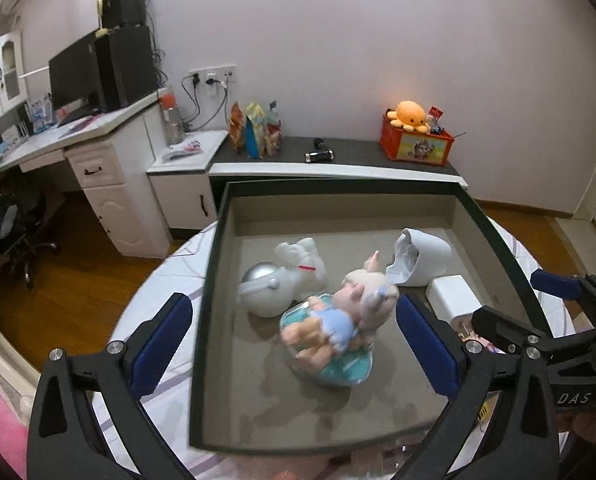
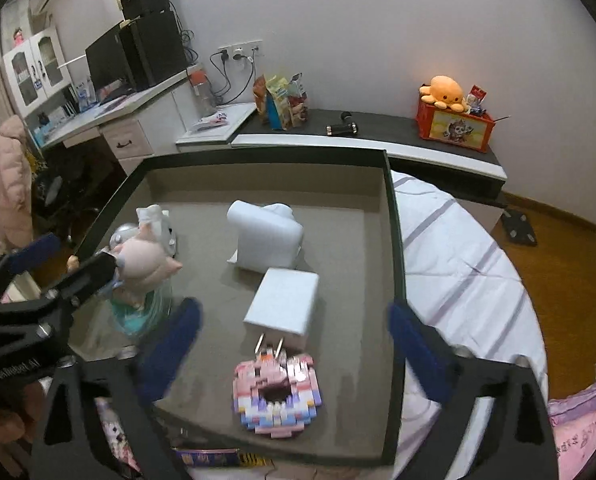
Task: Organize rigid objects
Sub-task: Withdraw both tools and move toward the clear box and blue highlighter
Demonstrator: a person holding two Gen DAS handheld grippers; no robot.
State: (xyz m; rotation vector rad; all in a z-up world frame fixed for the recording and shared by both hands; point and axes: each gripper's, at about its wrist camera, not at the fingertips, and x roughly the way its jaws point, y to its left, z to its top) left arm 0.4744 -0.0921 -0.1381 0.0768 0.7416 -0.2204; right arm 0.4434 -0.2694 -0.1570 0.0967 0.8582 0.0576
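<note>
I look across a bedroom with a pale wall, a wood floor and a white desk (image 1: 97,136) carrying one dark monitor (image 1: 73,72). Along the wall runs a dark-topped shelf (image 1: 338,152) holding one orange crate (image 1: 416,144) with one orange octopus plush (image 1: 409,114) on it, and a cluster of snack bags (image 1: 255,130).

In front of me a dark-rimmed tray (image 2: 396,248) with a grey floor lies on a striped bedsheet (image 2: 458,272). I count six things inside it: one doll figure (image 1: 338,316) on a teal base, one silver-domed white gadget (image 1: 263,290), one white figurine (image 1: 304,258), one white tipped-over container (image 1: 418,260), one white plug adapter (image 2: 283,306) with two prongs, and one pink block model (image 2: 275,394) just beside those prongs.

My left tool (image 1: 293,344) stands spread wide, with the doll figure lying between its two blue pads (image 1: 163,344), neither pad touching it. My right tool (image 2: 293,352) is likewise released, wide apart over the block model, gripping nothing. Its near finger looks motion-blurred.
</note>
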